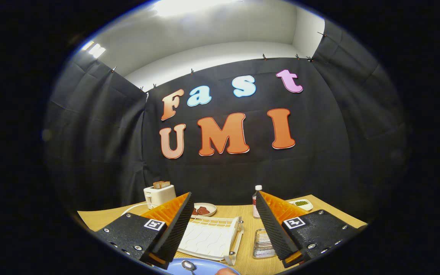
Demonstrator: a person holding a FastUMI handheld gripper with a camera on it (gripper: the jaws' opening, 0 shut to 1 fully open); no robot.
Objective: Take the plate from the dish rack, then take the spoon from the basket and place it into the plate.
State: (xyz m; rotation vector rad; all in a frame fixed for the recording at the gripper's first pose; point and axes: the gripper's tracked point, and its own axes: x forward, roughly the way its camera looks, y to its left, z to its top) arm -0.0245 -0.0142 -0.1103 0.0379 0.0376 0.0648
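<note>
Gripper view: gripper (223, 225) fingers are held spread, gripping nothing.
Spoon (188, 265): lies in the plate (174, 265), below the fingers.
Handling: judged light, stiff, slippery; best taken at the handle.

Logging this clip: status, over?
Gripper open, raised over the table, holding nothing. Spoon lying in blue plate, near side of the fingers. Dish rack empty ahead.

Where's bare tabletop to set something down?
Free: wood strip between dish rack and clear basket, running back to the bottle; also the corner left of the toaster. Crowded: near edge, blue plate with spoon. Tool open.
</note>
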